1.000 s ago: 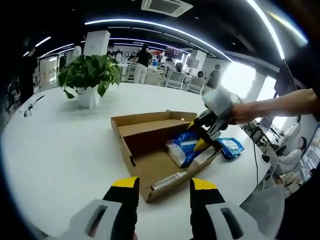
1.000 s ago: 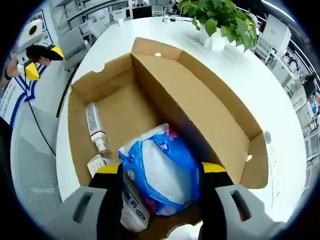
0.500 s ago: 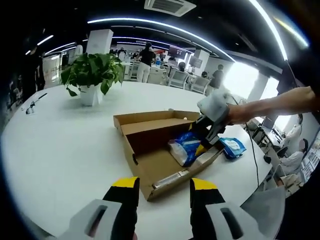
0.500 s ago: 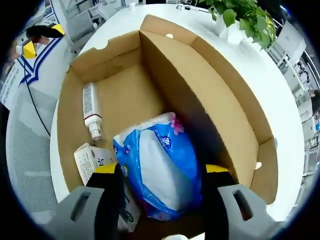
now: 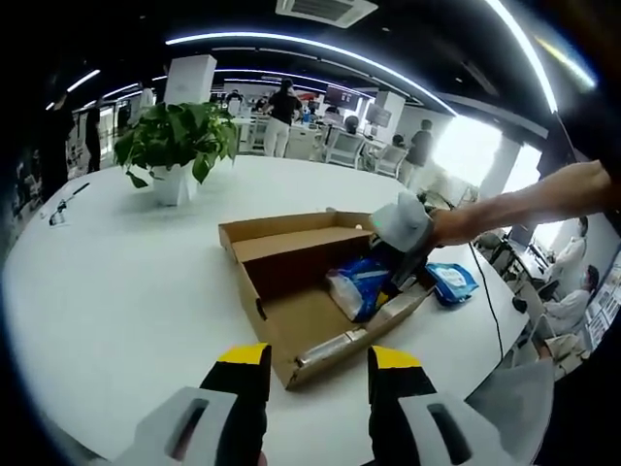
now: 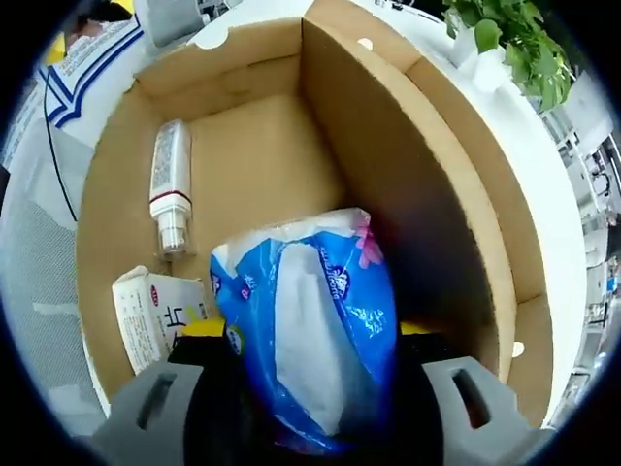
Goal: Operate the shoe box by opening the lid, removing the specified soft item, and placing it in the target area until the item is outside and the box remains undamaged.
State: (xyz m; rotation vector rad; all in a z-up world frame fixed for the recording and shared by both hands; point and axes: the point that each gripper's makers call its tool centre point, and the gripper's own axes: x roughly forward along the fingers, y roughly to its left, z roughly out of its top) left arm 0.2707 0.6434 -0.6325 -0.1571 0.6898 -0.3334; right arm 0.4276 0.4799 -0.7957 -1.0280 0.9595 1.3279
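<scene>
An open cardboard shoe box [image 5: 291,316] lies on the white table, its lid [image 6: 427,184] folded up along one side. Inside lies a soft blue and white tissue pack [image 6: 310,282], also seen in the left gripper view as the blue pack [image 5: 357,283]. My right gripper [image 6: 309,332] is open and low in the box, one jaw on each side of the pack. In the left gripper view the right gripper [image 5: 396,233] reaches in from the right, held by a person's arm. My left gripper [image 5: 318,374] hovers open before the box's near corner, holding nothing.
A white tube [image 6: 168,184] and a small white carton [image 6: 155,316] lie in the box beside the pack. A second blue pack [image 5: 449,283] rests on the table right of the box. A potted plant [image 5: 175,146] stands far left. People and desks fill the background.
My right gripper has dropped deeper into the box, so the tissue pack now sits between its jaws. The left gripper has hardly moved.
</scene>
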